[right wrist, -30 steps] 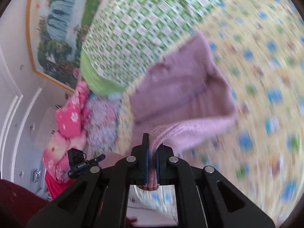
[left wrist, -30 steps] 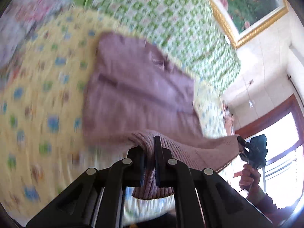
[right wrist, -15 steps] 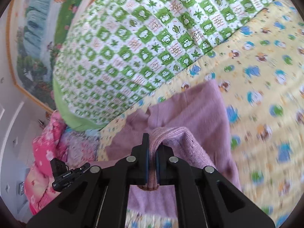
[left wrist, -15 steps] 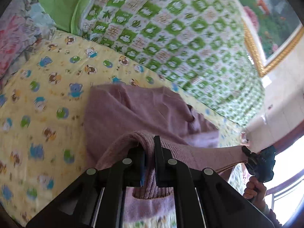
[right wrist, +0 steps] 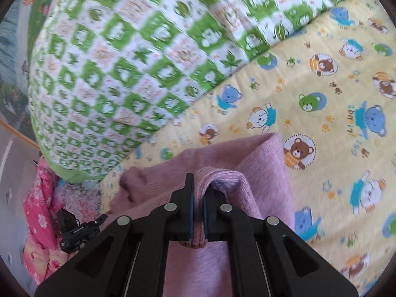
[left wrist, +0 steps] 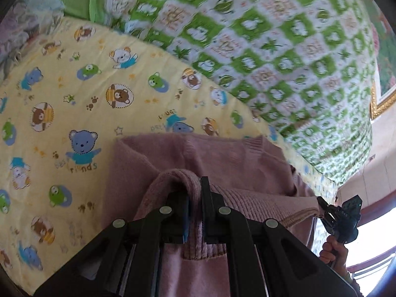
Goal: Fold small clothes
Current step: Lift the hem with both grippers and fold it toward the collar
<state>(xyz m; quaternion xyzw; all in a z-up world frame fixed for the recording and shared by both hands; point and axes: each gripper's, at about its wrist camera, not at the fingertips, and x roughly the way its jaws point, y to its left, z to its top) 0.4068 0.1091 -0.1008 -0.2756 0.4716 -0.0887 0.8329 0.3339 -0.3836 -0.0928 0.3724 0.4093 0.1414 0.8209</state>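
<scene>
A small mauve knit sweater [left wrist: 158, 156] lies on a yellow bear-print sheet [left wrist: 61, 99]. My left gripper [left wrist: 195, 185] is shut on its ribbed hem, folded over the rest of the sweater. My right gripper [right wrist: 198, 185] is shut on the other end of the same hem [right wrist: 222, 175], and the sweater [right wrist: 259, 156] spreads under it. The right gripper also shows in the left wrist view [left wrist: 341, 217], held by a hand. The left gripper shows in the right wrist view [right wrist: 74, 230]. The hem stretches between both grippers, close above the sweater's upper part.
A green and white checked quilt [left wrist: 272, 37] is piled just beyond the sweater, also in the right wrist view [right wrist: 123, 61]. Pink floral bedding [right wrist: 42, 198] lies at the left. A framed painting [left wrist: 381, 74] hangs behind. A bright window is at the far right.
Both grippers have carried the hem forward and down over the sweater, toward its neckline. The sweater's lower half now lies folded over its upper half; the quilt looms closer.
</scene>
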